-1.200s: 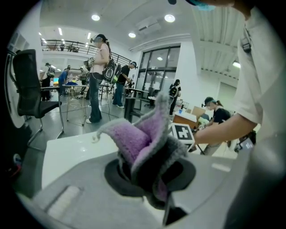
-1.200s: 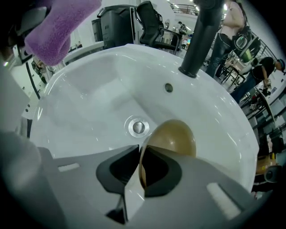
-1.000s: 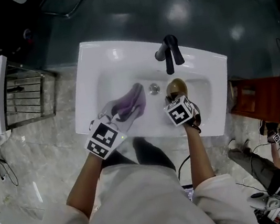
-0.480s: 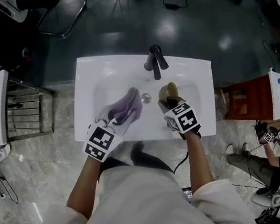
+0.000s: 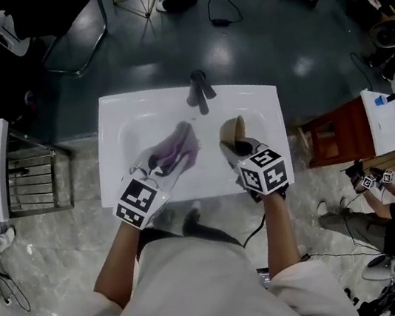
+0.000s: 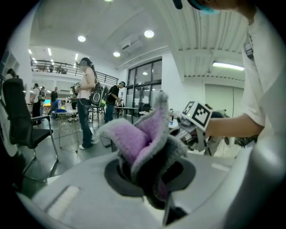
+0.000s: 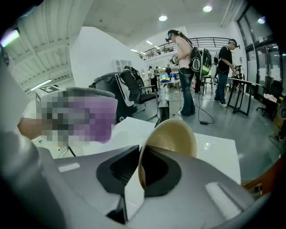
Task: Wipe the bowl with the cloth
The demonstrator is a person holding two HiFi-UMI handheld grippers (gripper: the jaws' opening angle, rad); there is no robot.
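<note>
A purple and grey cloth [image 5: 176, 149] [image 6: 143, 143] is bunched between the jaws of my left gripper [image 5: 162, 164] [image 6: 147, 179], which is shut on it and holds it above the white sink [image 5: 120, 121]. My right gripper [image 5: 239, 148] [image 7: 140, 174] is shut on the rim of a tan bowl [image 5: 232, 134] [image 7: 172, 136], held on edge over the basin's right side. Cloth and bowl are a short way apart. In the left gripper view the right gripper's marker cube [image 6: 197, 114] shows beyond the cloth.
A black faucet [image 5: 199, 89] stands at the sink's back edge. A wire rack [image 5: 30, 181] and white board are at the left, a brown stool [image 5: 336, 141] at the right. A black chair [image 6: 22, 120] and several people stand farther off in the room.
Both grippers have risen out of the basin, the right one more, carrying the bowl up and tilting it. The cloth has lifted with the left gripper.
</note>
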